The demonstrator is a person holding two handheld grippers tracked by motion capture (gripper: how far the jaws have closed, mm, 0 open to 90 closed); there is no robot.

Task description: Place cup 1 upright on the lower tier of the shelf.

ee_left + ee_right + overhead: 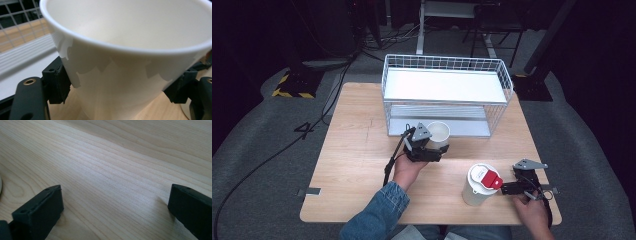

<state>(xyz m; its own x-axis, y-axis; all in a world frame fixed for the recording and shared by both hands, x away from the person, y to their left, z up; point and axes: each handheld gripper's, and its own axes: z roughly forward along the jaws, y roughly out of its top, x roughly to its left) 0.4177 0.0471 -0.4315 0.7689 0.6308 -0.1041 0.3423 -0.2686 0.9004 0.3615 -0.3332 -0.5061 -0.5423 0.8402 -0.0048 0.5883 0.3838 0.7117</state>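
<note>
Denim sleeve and my two hands come in at the near edge of the high view; my left gripper carries one open white cup, upright, its axis vertical, just in front of the wire rack, whose lower shelf lies straight beyond my jaws. My right gripper rests beside one lidded cup with a red tab. That makes two cups, one rack, one desk. From the left gripper view, my jaws are clamped on the cup's wall, one pad on either side, rim above them, rack wire to the upper left. From the right gripper view, my jaws stand wide apart over bare desk, holding nothing. I judge the left hand is the one nearer the shelf.
</note>
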